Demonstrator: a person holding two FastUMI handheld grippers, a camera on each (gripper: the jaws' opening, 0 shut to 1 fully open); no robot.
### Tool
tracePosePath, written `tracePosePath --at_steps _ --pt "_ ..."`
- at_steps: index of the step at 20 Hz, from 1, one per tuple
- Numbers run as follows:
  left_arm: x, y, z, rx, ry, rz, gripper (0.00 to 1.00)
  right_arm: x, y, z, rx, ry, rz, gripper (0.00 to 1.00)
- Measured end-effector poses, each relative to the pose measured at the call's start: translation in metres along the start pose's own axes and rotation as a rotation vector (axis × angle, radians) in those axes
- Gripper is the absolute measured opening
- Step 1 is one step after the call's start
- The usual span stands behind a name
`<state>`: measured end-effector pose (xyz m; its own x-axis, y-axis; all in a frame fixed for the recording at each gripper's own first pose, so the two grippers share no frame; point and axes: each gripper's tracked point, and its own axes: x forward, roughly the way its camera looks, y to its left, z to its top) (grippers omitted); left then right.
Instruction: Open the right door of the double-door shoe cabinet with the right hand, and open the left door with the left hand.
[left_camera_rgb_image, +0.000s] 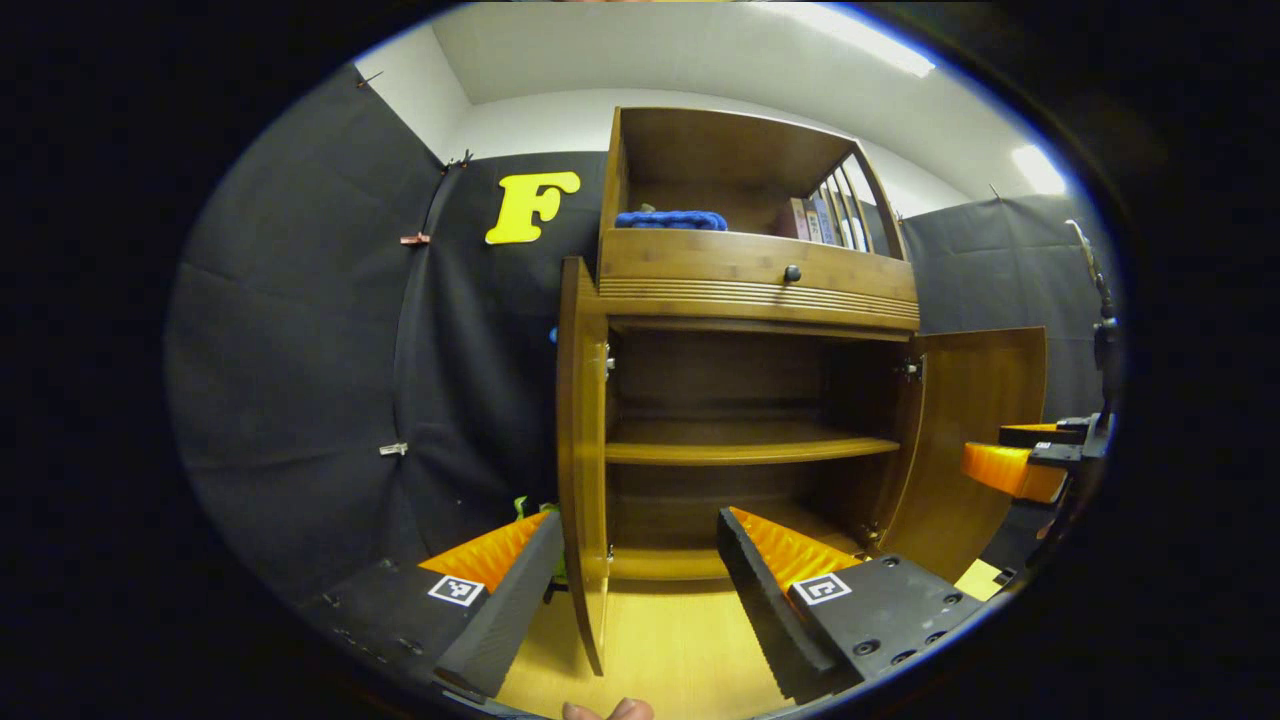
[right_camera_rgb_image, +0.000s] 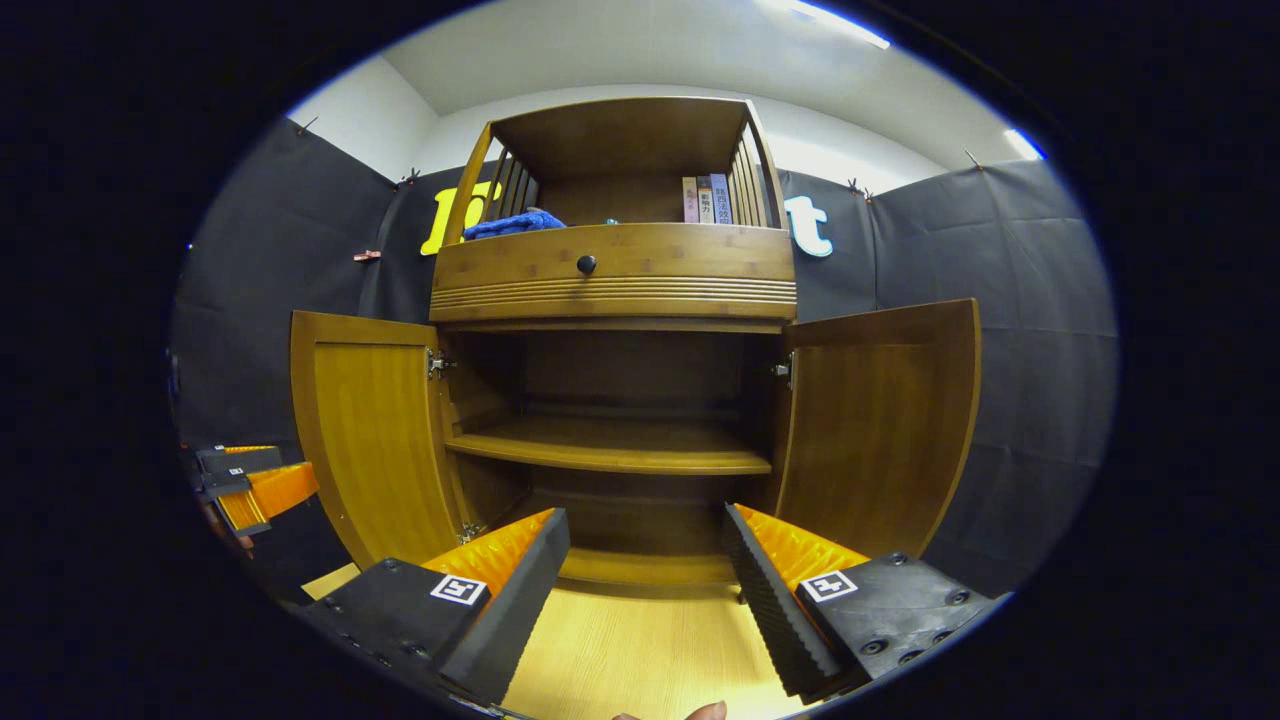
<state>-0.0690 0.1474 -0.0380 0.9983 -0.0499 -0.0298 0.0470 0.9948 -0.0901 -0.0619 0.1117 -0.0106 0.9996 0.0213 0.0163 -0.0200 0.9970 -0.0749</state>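
Doors look done: shoe cabinet has left door and right door swung wide; left gripper and right gripper gape empty, so back straight off.

Black cloth walls pinned with clips, white wall above. White ceiling, strip lights lit. Pale wood floor. Books and blue cloth on upper shelf.

The shoe cabinet was glossy brown wood with small metal hinges, and below it the floor was pale smooth wood-grain, while each ribbed finger looked matt black.
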Motion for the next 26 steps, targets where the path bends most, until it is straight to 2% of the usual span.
tracePosePath --at_steps 3,6,15,18,26 --pt "0.003 -0.024 0.007 0.010 -0.012 -0.030 0.96 0.000 -0.003 0.002 0.010 -0.008 -0.006 0.98" --pt "0.003 -0.031 0.009 0.017 -0.009 -0.045 0.96 -0.002 -0.003 0.001 0.012 -0.008 -0.009 0.96" --pt "0.007 -0.036 0.011 0.017 -0.013 -0.047 0.96 -0.003 -0.006 0.005 0.003 -0.020 -0.019 0.96" --pt "0.008 -0.038 0.011 0.021 -0.012 -0.054 0.96 0.000 -0.008 0.004 0.006 -0.017 -0.024 1.00" --pt "0.009 -0.041 0.012 0.017 -0.014 -0.063 0.95 0.000 -0.009 0.004 -0.003 -0.020 -0.028 0.96"
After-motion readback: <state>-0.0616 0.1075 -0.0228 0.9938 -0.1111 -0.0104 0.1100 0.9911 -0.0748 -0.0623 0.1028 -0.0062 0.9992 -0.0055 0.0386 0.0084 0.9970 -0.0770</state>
